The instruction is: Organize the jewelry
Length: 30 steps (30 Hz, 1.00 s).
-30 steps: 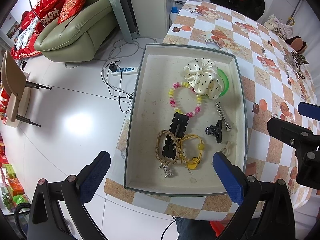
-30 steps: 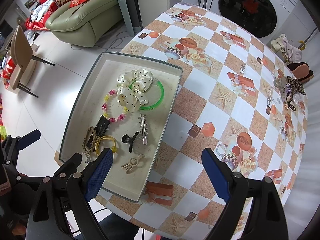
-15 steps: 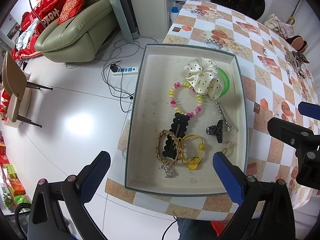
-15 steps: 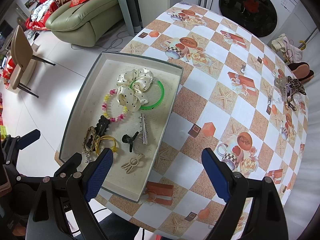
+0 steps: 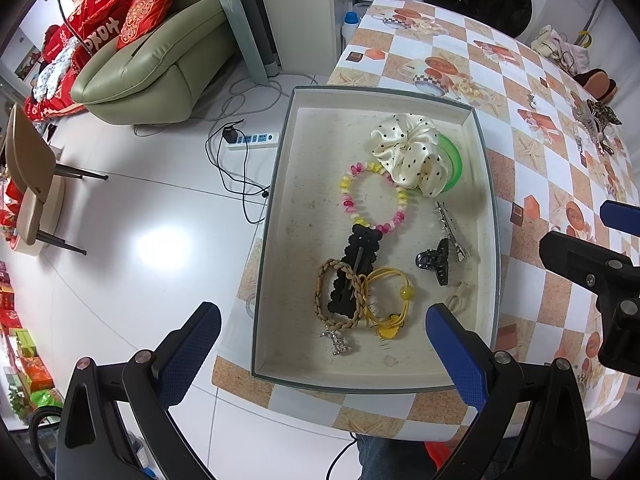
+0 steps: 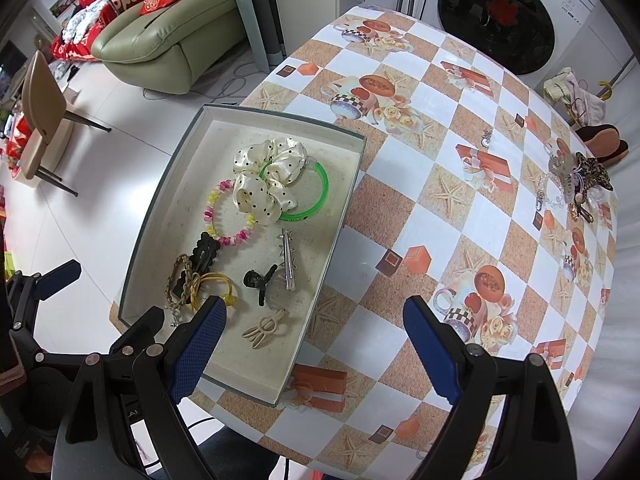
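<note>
A shallow grey tray (image 5: pixel 490 184) (image 6: pixel 356 168) lies at the table's near left corner. In it are a cream polka-dot scrunchie (image 5: pixel 408 152) (image 6: pixel 266 174), a green bangle (image 6: pixel 320 196), a pink-yellow bead bracelet (image 5: pixel 374 200), a black clip (image 5: pixel 358 268), a braided band (image 5: pixel 336 292), a yellow hair tie (image 5: pixel 386 300), a black claw clip (image 5: pixel 434 260) (image 6: pixel 260 280), a silver clip (image 6: pixel 287 260) and a beige clip (image 6: pixel 266 326). A pile of loose jewelry (image 6: pixel 576 184) (image 5: pixel 596 120) lies at the table's far right. My left gripper (image 5: pixel 320 340) is open above the tray's near end. My right gripper (image 6: pixel 314 332) is open over the tray's near right edge.
The checkered tablecloth (image 6: pixel 440 184) covers the table. A washing machine (image 6: pixel 496 12) stands behind it. A green sofa (image 5: pixel 152 68), a power strip with cables (image 5: pixel 252 140) and a chair (image 5: pixel 28 184) are on the white floor to the left.
</note>
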Each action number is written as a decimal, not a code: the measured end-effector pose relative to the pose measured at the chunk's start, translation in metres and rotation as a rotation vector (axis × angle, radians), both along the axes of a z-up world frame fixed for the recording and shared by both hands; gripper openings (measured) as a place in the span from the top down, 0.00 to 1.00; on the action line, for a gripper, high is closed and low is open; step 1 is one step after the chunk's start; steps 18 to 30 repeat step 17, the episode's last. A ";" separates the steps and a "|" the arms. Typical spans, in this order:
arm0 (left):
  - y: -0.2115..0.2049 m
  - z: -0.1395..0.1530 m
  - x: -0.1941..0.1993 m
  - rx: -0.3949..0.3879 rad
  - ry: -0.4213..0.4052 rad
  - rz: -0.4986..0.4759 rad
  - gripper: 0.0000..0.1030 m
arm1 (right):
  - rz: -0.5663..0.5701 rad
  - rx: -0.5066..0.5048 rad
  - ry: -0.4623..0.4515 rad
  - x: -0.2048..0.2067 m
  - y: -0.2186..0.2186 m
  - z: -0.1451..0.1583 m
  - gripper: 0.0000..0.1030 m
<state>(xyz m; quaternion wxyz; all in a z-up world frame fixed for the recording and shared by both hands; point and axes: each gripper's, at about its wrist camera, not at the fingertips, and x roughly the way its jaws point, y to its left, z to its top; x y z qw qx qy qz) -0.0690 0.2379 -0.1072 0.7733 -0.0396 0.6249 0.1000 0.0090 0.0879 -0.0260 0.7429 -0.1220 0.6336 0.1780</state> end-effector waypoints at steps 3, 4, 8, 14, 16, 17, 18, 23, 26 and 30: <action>0.000 -0.001 0.000 -0.003 0.005 0.001 0.00 | 0.001 0.000 0.002 0.000 0.000 -0.001 0.11; 0.001 -0.001 0.000 -0.005 0.003 0.003 0.00 | 0.002 0.000 0.004 0.000 0.001 -0.002 0.11; 0.002 0.001 -0.001 -0.005 -0.014 0.005 0.00 | 0.003 0.001 0.006 0.000 0.001 -0.003 0.11; 0.004 0.001 0.000 0.012 -0.005 0.012 0.00 | 0.003 0.001 0.005 0.000 0.001 -0.003 0.11; 0.006 -0.001 0.000 0.010 0.004 0.020 0.00 | 0.005 0.001 0.006 0.001 0.001 -0.003 0.11; 0.007 -0.001 0.000 0.008 0.007 0.025 0.00 | 0.005 0.001 0.006 0.001 0.001 -0.004 0.11; 0.007 -0.001 0.000 0.008 0.007 0.025 0.00 | 0.005 0.001 0.006 0.001 0.001 -0.004 0.11; 0.007 -0.001 0.000 0.008 0.007 0.025 0.00 | 0.005 0.001 0.006 0.001 0.001 -0.004 0.11; 0.007 -0.001 0.000 0.008 0.007 0.025 0.00 | 0.005 0.001 0.006 0.001 0.001 -0.004 0.11; 0.007 -0.001 0.000 0.008 0.007 0.025 0.00 | 0.005 0.001 0.006 0.001 0.001 -0.004 0.11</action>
